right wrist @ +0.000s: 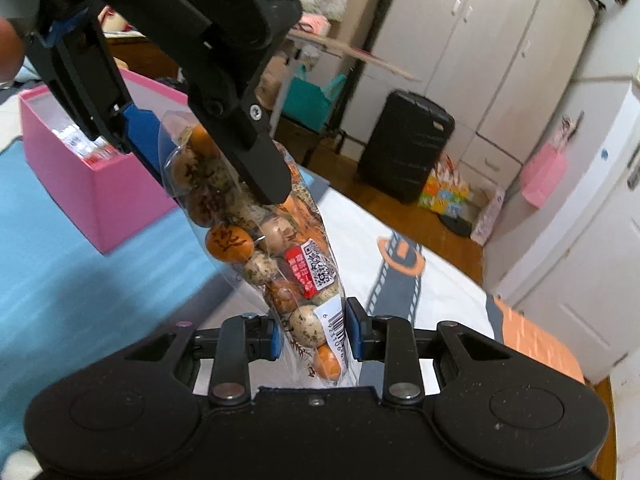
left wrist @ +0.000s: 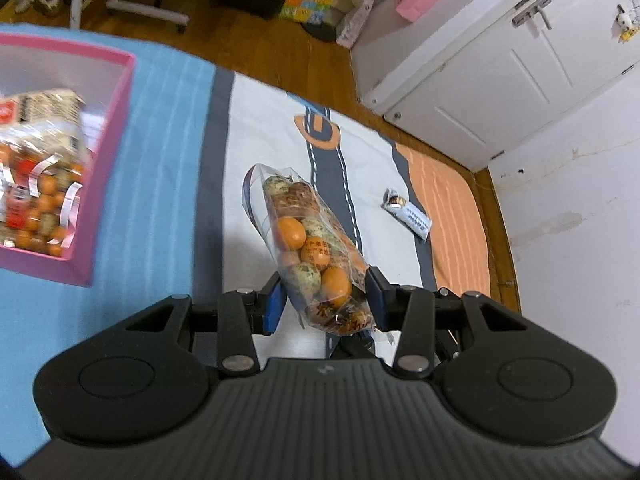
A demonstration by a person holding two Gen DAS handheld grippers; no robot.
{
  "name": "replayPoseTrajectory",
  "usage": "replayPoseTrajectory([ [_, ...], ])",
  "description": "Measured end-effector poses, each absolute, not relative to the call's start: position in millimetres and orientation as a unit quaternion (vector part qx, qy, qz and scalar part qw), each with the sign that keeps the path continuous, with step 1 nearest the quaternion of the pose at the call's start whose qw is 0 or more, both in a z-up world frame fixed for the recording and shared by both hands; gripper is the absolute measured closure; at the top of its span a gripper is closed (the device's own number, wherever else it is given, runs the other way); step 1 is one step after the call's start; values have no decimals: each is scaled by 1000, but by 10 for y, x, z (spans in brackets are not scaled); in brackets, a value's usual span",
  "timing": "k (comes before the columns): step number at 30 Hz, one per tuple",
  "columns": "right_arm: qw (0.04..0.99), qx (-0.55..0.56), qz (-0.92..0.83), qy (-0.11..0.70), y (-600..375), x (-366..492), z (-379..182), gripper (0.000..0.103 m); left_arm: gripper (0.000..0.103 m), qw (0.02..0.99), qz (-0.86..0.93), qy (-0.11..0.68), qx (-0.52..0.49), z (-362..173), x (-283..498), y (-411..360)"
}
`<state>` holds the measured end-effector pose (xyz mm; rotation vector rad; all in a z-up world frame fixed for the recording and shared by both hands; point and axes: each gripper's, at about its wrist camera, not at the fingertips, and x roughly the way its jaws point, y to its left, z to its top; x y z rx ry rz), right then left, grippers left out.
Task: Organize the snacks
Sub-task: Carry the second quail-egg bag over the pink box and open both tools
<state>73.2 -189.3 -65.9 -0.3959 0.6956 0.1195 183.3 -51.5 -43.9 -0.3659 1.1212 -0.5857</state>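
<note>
My left gripper (left wrist: 326,300) is shut on a clear bag of orange and speckled egg snacks (left wrist: 308,240), held above the mat, its sealed end pointing away. In the right wrist view my right gripper (right wrist: 314,334) is shut on the barcode end of an egg snack bag (right wrist: 308,280). Above it, the left gripper (right wrist: 208,160) clamps the upper part of that same run of packaging. I cannot tell whether this is one bag or two overlapping. A pink box (left wrist: 116,128) at left holds another egg snack bag (left wrist: 40,184). A small white bar wrapper (left wrist: 408,216) lies on the mat.
A blue cloth (left wrist: 152,200) lies under the pink box (right wrist: 92,192), beside a white road-print play mat (left wrist: 280,128) with an orange edge. Around the mat are wood floor, white cabinets (left wrist: 500,72), a black suitcase (right wrist: 404,148) and colourful bags (left wrist: 308,0).
</note>
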Motion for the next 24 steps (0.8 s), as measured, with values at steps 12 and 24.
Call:
replayPoseTrajectory([
  [12,919,-223,151,287,-1163,806,-254,69,61,828,-215,483,-187,144,1617,453],
  [24,897,-282,222,257,-473,1368,-179,74,61,865,-169,417,-221,217,1758,1166],
])
